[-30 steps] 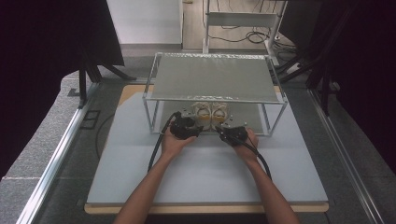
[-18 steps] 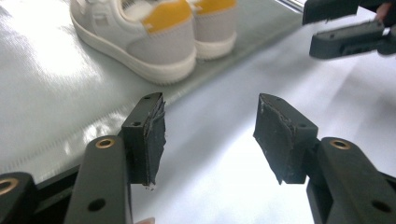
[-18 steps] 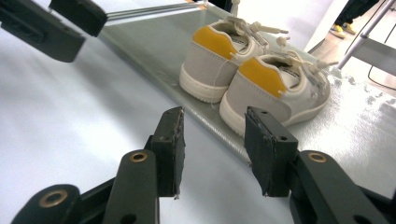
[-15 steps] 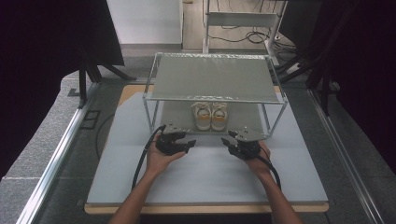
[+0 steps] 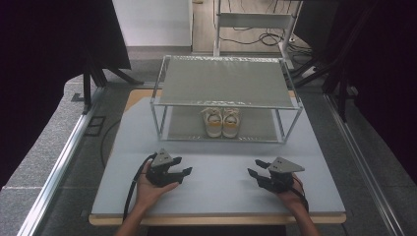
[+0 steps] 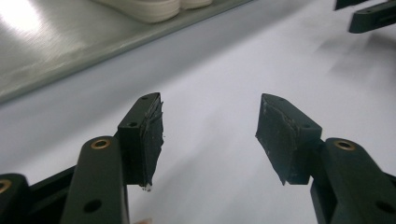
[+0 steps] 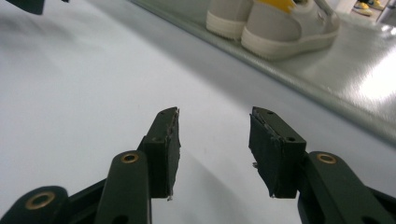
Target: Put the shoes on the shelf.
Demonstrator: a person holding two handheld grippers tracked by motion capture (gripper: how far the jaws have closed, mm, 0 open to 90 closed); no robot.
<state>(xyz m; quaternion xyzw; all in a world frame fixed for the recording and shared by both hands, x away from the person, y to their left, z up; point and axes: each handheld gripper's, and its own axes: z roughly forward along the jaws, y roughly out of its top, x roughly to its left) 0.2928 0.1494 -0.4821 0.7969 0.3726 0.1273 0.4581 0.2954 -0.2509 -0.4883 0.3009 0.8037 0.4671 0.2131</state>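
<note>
We count one table [image 5: 216, 194], one two-tier metal rack [image 5: 223, 87], two shoes and two grippers. The pair of shoes [image 5: 222, 122] stands side by side on the rack's lower shelf, well apart from us. Our left gripper [image 5: 178, 172] and right gripper [image 5: 256, 173] sit low over the near table, both with jaws apart and just now widening, nothing between them. We judge the placing done and the retreat in hand; next we need only settle the hands.

Lab/test setup – black curtains [image 5: 44, 59], alu frame rails [image 5: 54, 162], loose cables [image 5: 255, 37] on floor, white worktable [image 5: 221, 196].
</note>
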